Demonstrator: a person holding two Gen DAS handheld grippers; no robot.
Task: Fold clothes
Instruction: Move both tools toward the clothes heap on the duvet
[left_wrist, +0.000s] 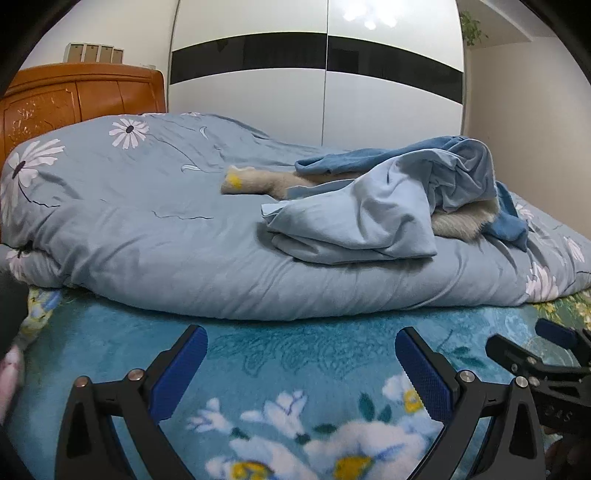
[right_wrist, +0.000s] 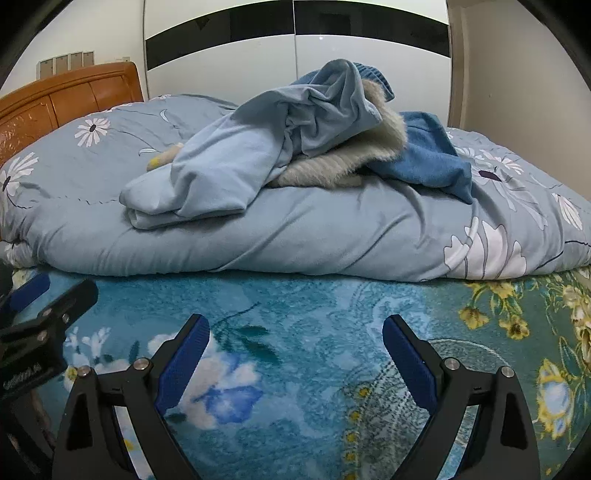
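Claws: our left gripper (left_wrist: 301, 363) and right gripper (right_wrist: 295, 350) gape wide, empty.
Clothes: light-blue garment (right_wrist: 236, 162) heaped on the far duvet (right_wrist: 295, 240).
Risk: we may snag the tangled fuzzy sweater (right_wrist: 343, 166) too.

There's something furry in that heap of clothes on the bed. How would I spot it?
Start at the rolled pale-blue floral duvet lying across the bed. On it sits a heap of clothes: a light blue top in front, a darker blue garment behind. The fuzzy beige piece is sandwiched between them, the only non-blue, hairy one.
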